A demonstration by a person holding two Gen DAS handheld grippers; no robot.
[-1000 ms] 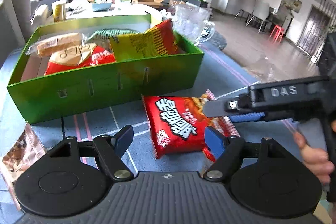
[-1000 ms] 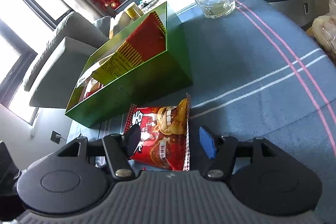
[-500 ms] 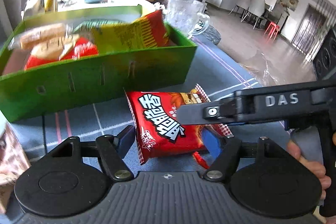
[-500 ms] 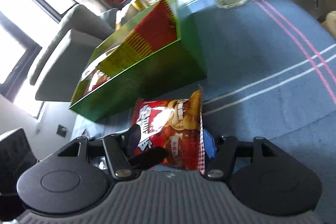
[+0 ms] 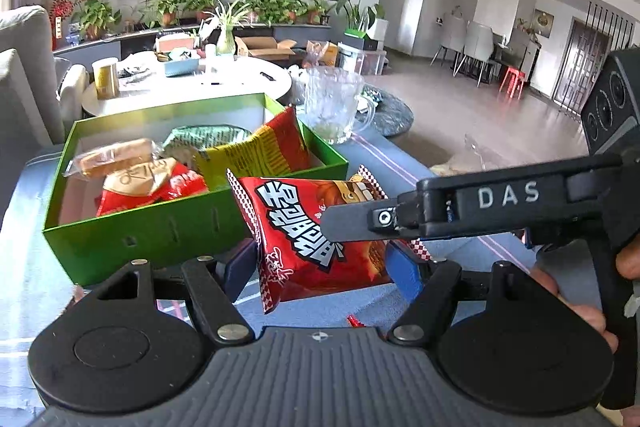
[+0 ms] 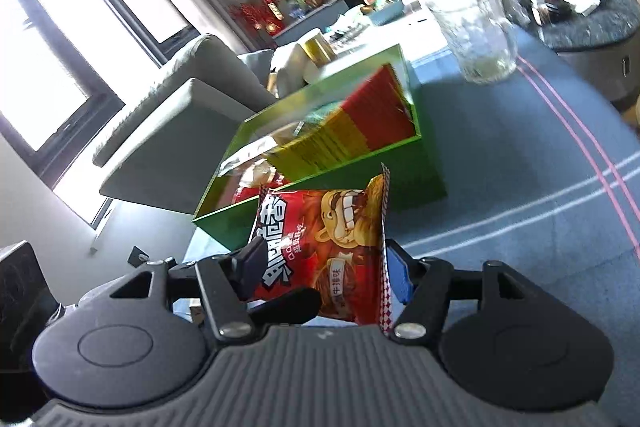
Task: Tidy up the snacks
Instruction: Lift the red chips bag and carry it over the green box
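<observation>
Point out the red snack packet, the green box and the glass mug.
red snack packet (image 5: 304, 227), left wrist view, printed front.
green box (image 5: 152, 231), left wrist view, near outer wall.
glass mug (image 6: 476, 31), right wrist view, side wall.

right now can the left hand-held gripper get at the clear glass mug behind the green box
Probably not directly. The red snack packet, held by the right hand-held gripper, hangs before the open left hand-held gripper, and the green box partly blocks the glass mug.

A red snack bag (image 5: 316, 239) with white lettering is hanging tilted at the frame's centre, lifted off the blue surface. Left of it, a green box (image 5: 160, 239) is holding several snack packets (image 5: 256, 151).
</observation>
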